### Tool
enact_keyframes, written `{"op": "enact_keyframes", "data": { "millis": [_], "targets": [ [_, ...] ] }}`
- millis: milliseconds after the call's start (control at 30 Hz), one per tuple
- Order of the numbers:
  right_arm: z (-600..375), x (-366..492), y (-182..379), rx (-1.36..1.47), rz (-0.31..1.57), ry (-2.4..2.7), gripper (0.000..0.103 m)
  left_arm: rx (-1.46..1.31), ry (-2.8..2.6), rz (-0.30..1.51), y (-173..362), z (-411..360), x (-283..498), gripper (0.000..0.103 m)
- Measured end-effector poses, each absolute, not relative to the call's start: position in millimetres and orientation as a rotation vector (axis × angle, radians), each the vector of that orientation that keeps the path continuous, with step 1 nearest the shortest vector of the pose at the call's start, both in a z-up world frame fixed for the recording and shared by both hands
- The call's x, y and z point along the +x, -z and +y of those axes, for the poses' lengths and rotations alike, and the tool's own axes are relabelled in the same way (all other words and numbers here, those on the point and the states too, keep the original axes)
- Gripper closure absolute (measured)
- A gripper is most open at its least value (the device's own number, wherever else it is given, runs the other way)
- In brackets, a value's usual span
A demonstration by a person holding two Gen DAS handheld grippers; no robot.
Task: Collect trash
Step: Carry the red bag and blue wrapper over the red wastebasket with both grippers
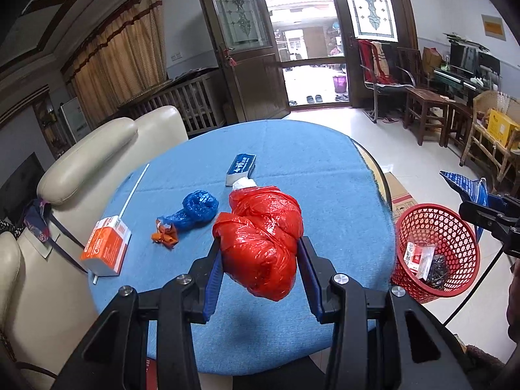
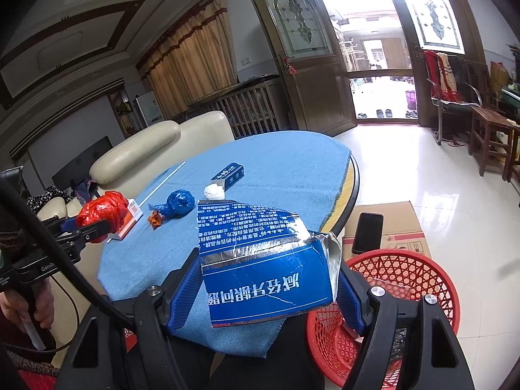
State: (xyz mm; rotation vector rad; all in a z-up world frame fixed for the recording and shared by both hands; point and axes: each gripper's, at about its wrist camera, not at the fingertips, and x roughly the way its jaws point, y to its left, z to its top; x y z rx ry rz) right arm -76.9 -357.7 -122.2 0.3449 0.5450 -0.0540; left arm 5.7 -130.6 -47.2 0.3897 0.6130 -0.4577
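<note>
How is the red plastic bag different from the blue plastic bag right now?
The red plastic bag is clamped in the left tongs above the blue cloth; the blue plastic bag lies loose on that cloth. The red one is the bulkier bundle; the blue one is smaller, a ball with a twisted tail. Both are crumpled, shiny plastic and neither is in the red basket.

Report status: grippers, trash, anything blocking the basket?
Left gripper shut on red plastic bag. Right gripper shut on flattened blue carton. Red basket unobstructed.
</note>
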Motion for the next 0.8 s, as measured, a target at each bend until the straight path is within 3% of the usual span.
{"op": "enact_keyframes", "data": {
  "millis": [800],
  "targets": [
    [-382.0,-99.2,127.5,0.389,0.524,0.093,0.026,0.455,0.504,0.607,49.3,-167.9,-13.5,0.057]
  ]
}}
